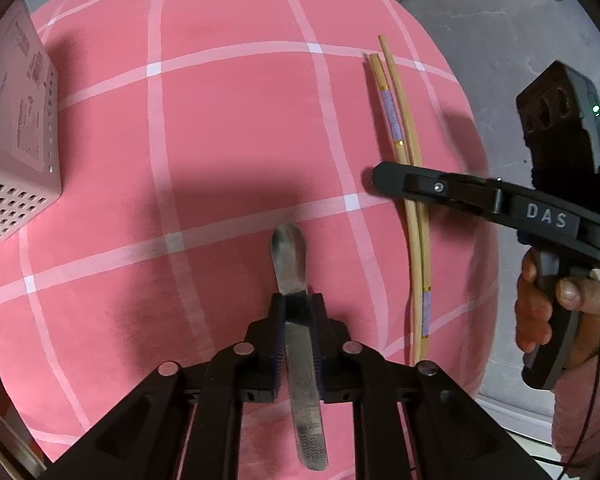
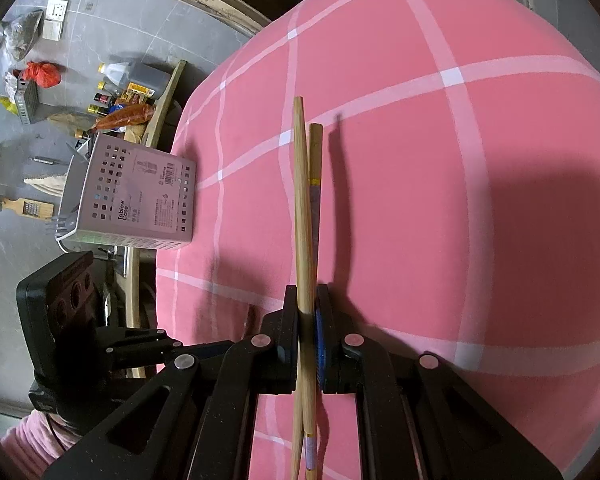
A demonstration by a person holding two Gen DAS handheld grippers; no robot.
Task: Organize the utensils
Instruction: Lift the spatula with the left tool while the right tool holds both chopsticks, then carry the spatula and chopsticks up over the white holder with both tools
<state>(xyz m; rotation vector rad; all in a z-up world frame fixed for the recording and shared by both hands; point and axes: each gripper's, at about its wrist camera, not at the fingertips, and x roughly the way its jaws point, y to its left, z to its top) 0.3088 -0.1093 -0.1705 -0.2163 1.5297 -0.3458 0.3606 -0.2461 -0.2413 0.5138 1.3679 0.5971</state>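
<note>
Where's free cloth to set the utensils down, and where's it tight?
Free: the wide stretch of pink checked cloth between the perforated utensil box and the chopsticks, ahead of the metal utensil in the left tongs. Also cloth right of the chopsticks in the right wrist view. Tight: around the right tongs near the cloth's edge.

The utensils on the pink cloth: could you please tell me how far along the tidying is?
Nothing on the cloth looks put away yet. In hand: the left gripper is shut on a metal spoon, the right gripper on two chopsticks. Left: both loads must go into the pink holder, which lies on its side.
</note>
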